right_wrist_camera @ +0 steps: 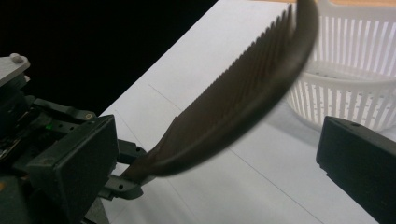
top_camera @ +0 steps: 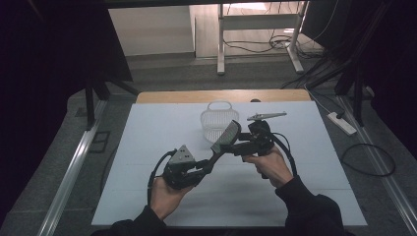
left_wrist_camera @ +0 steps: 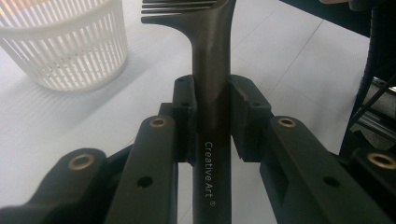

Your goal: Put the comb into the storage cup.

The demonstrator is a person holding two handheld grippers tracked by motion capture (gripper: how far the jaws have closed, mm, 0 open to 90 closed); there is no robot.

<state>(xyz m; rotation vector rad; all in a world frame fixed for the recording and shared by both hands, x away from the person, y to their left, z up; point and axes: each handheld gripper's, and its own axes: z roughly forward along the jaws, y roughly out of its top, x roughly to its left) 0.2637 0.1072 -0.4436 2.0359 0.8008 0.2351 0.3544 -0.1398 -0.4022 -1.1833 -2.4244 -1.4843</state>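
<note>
A dark comb [top_camera: 225,135] with fine teeth slants up over the white table. My left gripper [top_camera: 209,160] is shut on its handle. In the left gripper view the handle [left_wrist_camera: 212,56] stands upright between the two pads, lettering on it. My right gripper [top_camera: 237,142] comes in from the right at the comb's toothed head. In the right gripper view its jaws stand wide apart, open, with the comb [right_wrist_camera: 243,98] passing between them untouched. My left gripper shows behind, at the lower left there. A white slatted basket [top_camera: 216,118] stands just behind the comb.
The basket [left_wrist_camera: 70,46] [right_wrist_camera: 355,56] is close beyond the comb's head. A white sheet [top_camera: 162,128] covers the table, with a wooden edge [top_camera: 221,96] at the far side. A power strip [top_camera: 342,123] and cables lie on the floor at the right.
</note>
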